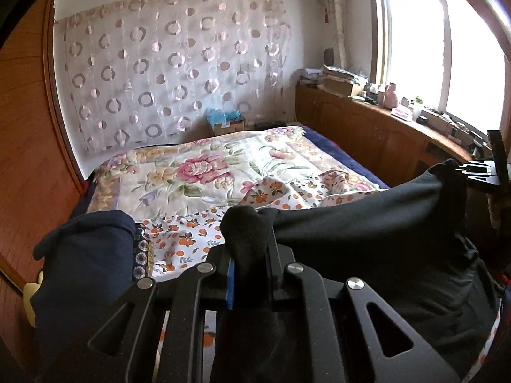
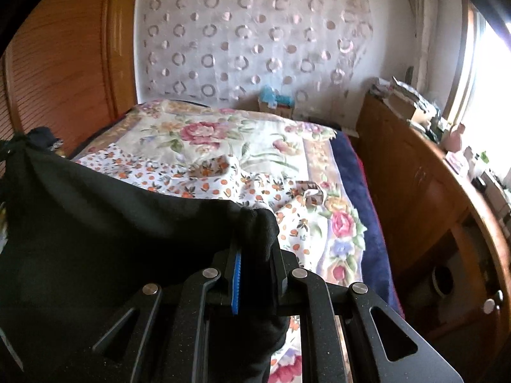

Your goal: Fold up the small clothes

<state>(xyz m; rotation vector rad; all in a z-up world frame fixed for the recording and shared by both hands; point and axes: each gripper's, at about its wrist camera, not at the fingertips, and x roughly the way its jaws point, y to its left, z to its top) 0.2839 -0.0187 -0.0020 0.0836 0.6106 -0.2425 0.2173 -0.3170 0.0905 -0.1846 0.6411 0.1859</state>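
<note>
Seen from the left wrist, the left tool (image 1: 247,239) is closed tight on a bunched corner of a black garment (image 1: 367,223), whose top edge runs taut toward the right tool (image 1: 479,172), at the frame's right edge with the cloth's far corner against it. The garment hangs in the air above the near edge of the bed (image 1: 335,150), over an orange-print cloth (image 1: 191,239); a dark blue garment (image 1: 83,255) sits at the near left corner. Seen from the right wrist, the right tool (image 2: 255,242) is clamped on its own corner of the black garment (image 2: 111,223), the stretched edge trailing off left. The long axis runs side to side between the two tools, the body dropping below. The step appears to be spreading before the first fold; next likely calls for lowering it flat onto the bed (image 2: 351,159), keeping the edge taut.
</note>
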